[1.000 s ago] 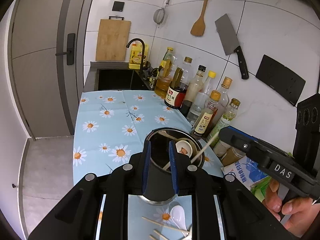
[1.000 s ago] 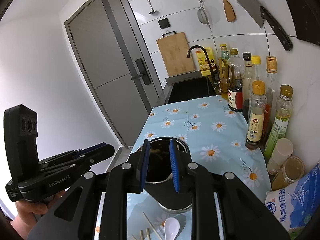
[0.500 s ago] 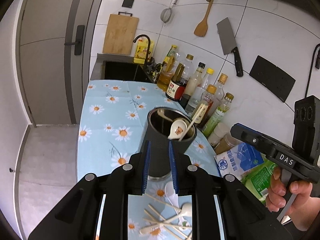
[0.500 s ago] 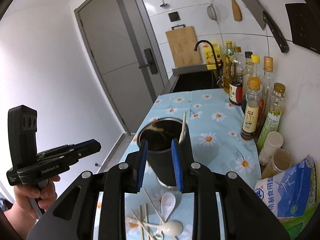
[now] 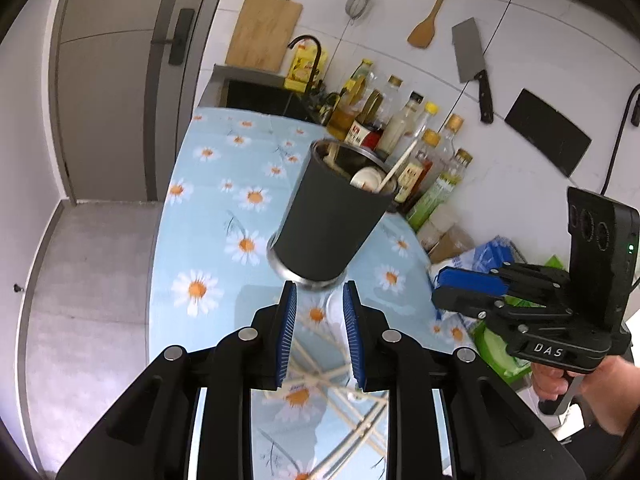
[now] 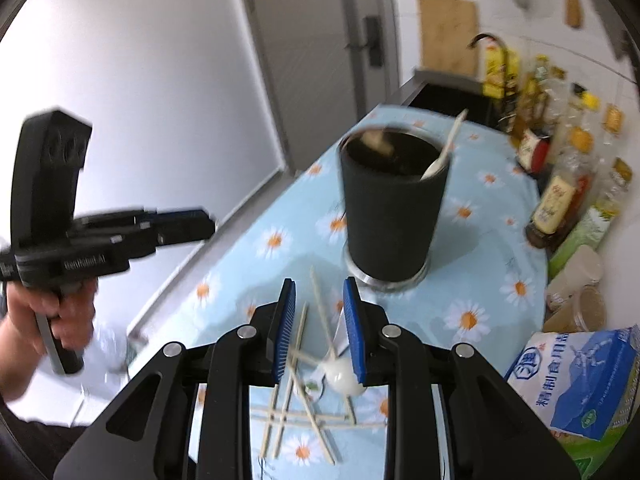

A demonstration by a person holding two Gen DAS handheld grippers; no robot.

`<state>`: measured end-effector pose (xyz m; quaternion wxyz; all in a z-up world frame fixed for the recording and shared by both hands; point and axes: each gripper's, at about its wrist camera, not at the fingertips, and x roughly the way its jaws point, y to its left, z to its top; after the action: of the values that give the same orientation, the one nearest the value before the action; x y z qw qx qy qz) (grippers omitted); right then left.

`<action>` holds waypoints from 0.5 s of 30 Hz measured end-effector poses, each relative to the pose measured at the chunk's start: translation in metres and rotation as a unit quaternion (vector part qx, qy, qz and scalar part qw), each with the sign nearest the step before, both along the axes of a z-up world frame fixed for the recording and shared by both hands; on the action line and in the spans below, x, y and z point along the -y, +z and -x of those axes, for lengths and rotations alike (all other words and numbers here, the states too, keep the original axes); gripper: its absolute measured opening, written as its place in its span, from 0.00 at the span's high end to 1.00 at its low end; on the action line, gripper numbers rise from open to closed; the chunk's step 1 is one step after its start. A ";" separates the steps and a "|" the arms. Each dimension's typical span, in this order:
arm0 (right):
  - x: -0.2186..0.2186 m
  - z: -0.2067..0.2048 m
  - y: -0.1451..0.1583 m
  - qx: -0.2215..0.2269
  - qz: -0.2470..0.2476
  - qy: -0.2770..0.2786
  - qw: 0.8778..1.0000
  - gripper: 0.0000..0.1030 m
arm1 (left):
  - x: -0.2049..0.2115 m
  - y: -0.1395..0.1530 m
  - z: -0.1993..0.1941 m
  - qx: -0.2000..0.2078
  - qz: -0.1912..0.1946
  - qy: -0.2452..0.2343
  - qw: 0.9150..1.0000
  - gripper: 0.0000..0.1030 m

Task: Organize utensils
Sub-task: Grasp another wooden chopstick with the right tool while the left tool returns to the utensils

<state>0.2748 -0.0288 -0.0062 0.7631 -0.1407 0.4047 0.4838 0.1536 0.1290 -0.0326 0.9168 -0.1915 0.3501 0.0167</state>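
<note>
The table (image 5: 192, 208), under its blue daisy cloth, carries a row of sauce bottles (image 5: 404, 148) along the tiled wall and, nearer, the tall dark holder (image 6: 390, 216), standing upright. I'd say the tidying is partly done: the holder already has a white spoon (image 5: 366, 178) and at least one chopstick leaning in it, while a crossed heap of chopsticks (image 6: 296, 392) and another white spoon (image 6: 340, 376) lie loose on the cloth in front of it, waiting to be picked up.

Both tools hang above that heap, pointing toward the holder. The left tongs (image 5: 319, 338) are parted by a modest gap and hold nothing; the holder's base sits just beyond their tips, the sticks below them. The right tongs (image 6: 318, 332) are likewise parted and empty, with the loose spoon lying beneath, close by the right-hand pad. The right view is blurred, so finer contact is hard to judge.
</note>
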 end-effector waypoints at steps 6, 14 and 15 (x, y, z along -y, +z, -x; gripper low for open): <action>-0.016 0.014 -0.032 -0.009 0.064 0.061 0.996 0.75 | -0.001 -0.019 0.022 -0.016 0.008 0.014 1.000 0.78; -0.044 0.027 -0.088 -0.047 0.178 0.152 0.971 0.75 | -0.004 -0.046 0.048 -0.041 0.023 0.035 0.998 0.78; -0.046 0.028 -0.093 -0.048 0.191 0.161 0.967 0.75 | -0.005 -0.050 0.052 -0.043 0.027 0.038 0.998 0.78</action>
<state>0.2467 0.0174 -0.0993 0.6142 -0.3241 0.4977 0.5196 0.1018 0.1339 -0.0826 0.8938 -0.2290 0.3823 0.0502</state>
